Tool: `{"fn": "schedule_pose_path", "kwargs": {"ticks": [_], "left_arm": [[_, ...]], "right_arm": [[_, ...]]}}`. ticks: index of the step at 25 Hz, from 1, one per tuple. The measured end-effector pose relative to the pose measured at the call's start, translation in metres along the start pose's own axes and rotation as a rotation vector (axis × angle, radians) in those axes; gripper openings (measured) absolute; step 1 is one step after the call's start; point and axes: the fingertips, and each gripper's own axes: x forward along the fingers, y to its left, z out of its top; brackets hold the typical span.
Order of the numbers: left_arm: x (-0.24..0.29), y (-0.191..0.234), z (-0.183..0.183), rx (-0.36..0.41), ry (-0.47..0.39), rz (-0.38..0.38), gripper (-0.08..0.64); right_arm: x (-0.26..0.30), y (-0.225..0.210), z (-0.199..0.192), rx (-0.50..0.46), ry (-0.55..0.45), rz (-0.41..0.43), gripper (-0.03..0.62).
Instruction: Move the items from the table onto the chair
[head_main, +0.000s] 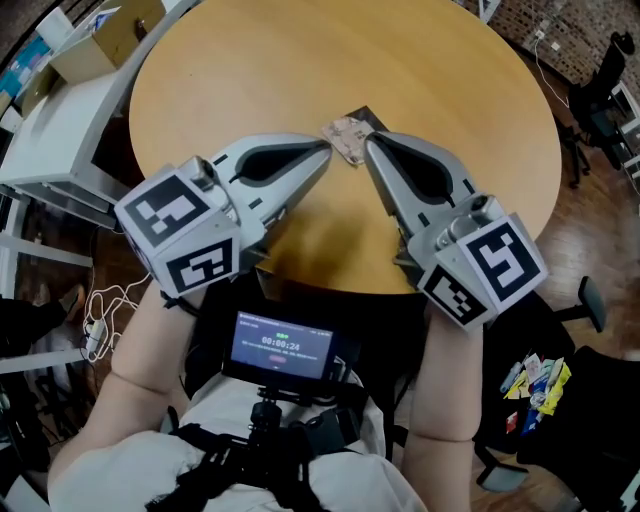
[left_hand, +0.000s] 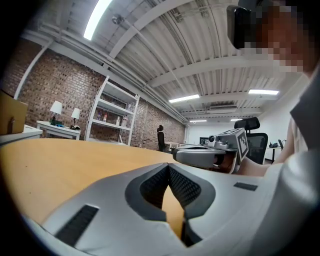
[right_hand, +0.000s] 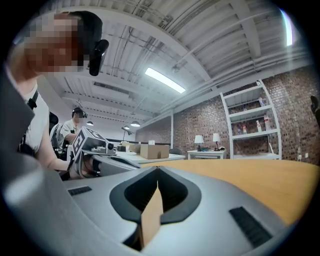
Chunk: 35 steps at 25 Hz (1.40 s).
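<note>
A small flat patterned packet (head_main: 347, 136) lies on the round wooden table (head_main: 300, 60), near its front edge. In the head view both grippers point at it from either side. The left gripper (head_main: 325, 151) has its tip at the packet's left edge, and the right gripper (head_main: 369, 141) has its tip at the right edge. Seen from its own camera, the left gripper (left_hand: 168, 166) has its jaw tips together, and the right gripper (right_hand: 158, 169) likewise. Only a tan sliver shows in the slot behind each tip. The packet is hidden in both gripper views.
A black chair at the lower right carries several colourful packets (head_main: 535, 385). A white desk with a cardboard box (head_main: 105, 40) stands past the table's left rim. A phone (head_main: 280, 350) sits on the person's chest mount. Cables (head_main: 100, 310) lie on the floor.
</note>
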Motion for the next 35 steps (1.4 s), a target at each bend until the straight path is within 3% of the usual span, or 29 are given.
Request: {"fn": "schedule_pose_path", "kwargs": {"ticks": [2, 4, 8, 13, 21, 29, 35], "left_arm": [[0.001, 0.001, 0.002, -0.002, -0.002, 0.001, 0.015], [0.003, 0.000, 0.005, -0.007, -0.008, 0.005, 0.015], [0.001, 0.000, 0.009, -0.006, -0.016, 0.001, 0.015], [0.003, 0.000, 0.015, 0.000, -0.019, -0.011, 0.015], [0.004, -0.002, 0.012, -0.003, -0.028, -0.024, 0.015], [0.009, -0.004, 0.014, -0.004, -0.056, -0.054, 0.015], [0.011, -0.001, 0.010, -0.006, -0.065, -0.060, 0.015]], "right_arm": [[0.002, -0.007, -0.004, -0.021, 0.056, -0.002, 0.019], [0.005, -0.014, -0.013, -0.041, 0.143, 0.016, 0.071], [0.009, -0.020, -0.033, -0.073, 0.288, 0.049, 0.072], [0.014, -0.019, -0.045, -0.098, 0.390, 0.090, 0.123], [0.019, -0.033, -0.056, -0.131, 0.473, 0.115, 0.161], [0.026, -0.061, -0.091, -0.176, 0.715, 0.210, 0.199], [0.027, -0.068, -0.113, -0.095, 0.848, 0.305, 0.198]]}}
